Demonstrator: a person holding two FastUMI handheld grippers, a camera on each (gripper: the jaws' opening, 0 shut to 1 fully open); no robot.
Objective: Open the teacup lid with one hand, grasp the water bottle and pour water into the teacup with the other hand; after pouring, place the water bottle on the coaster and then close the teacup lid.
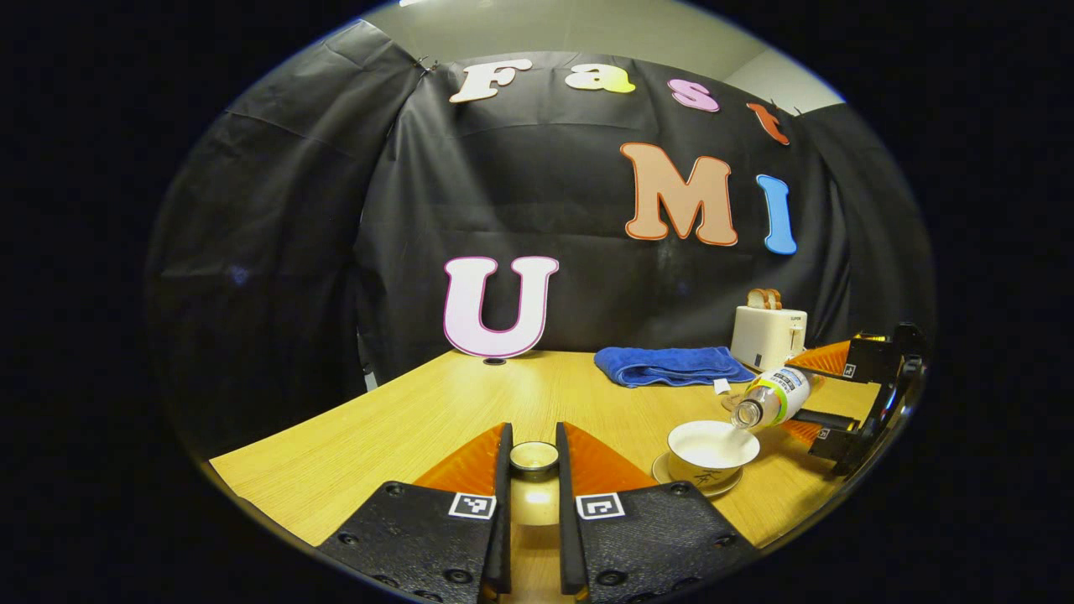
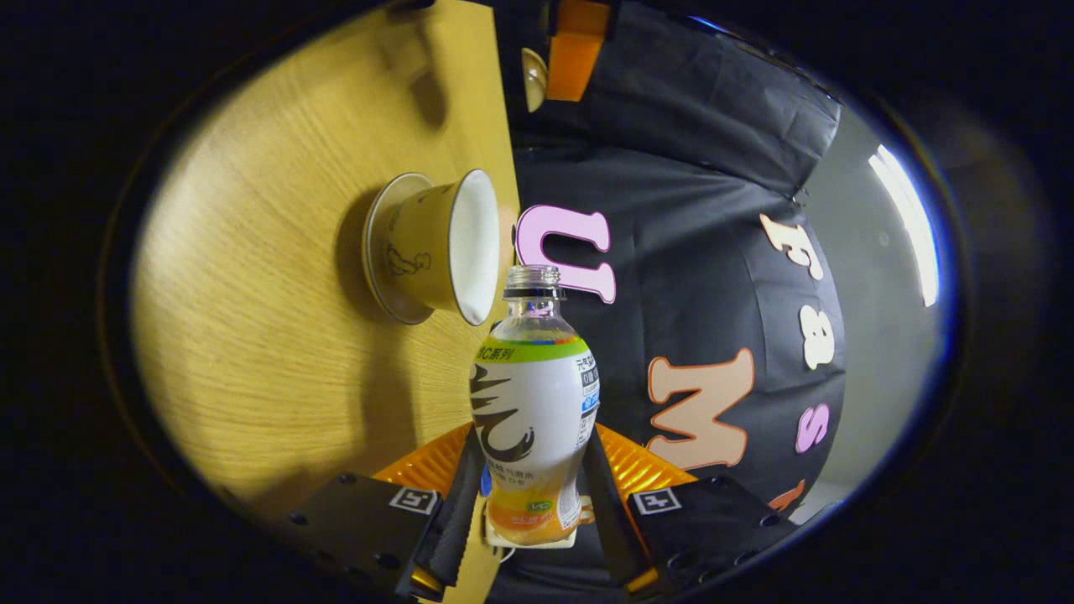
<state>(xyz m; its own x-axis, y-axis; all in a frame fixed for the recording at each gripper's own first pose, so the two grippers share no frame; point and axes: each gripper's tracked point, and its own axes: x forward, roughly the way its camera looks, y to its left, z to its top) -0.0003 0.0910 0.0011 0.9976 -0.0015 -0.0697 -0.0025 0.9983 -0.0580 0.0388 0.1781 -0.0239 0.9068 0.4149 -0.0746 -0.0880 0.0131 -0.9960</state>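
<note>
The white teacup [image 1: 711,445] stands open on its saucer [image 1: 730,485] on the wooden table. Its lid [image 1: 534,495] is off the cup and held up in my left gripper [image 1: 534,436], which is shut on it. My right gripper [image 2: 529,445] is shut on the water bottle [image 2: 533,403], an uncapped clear bottle with a white and green label. The bottle [image 1: 776,397] is tipped over, its mouth just above the cup's rim [image 2: 474,247]. In the left gripper view the right gripper [image 1: 826,403] comes in from the right. No stream of water is discernible.
A folded blue towel [image 1: 671,367] lies behind the cup, and a white toaster [image 1: 768,335] with bread in it stands at the back right. Bare table [image 1: 403,419] stretches to the left. The black booth wall rises close behind.
</note>
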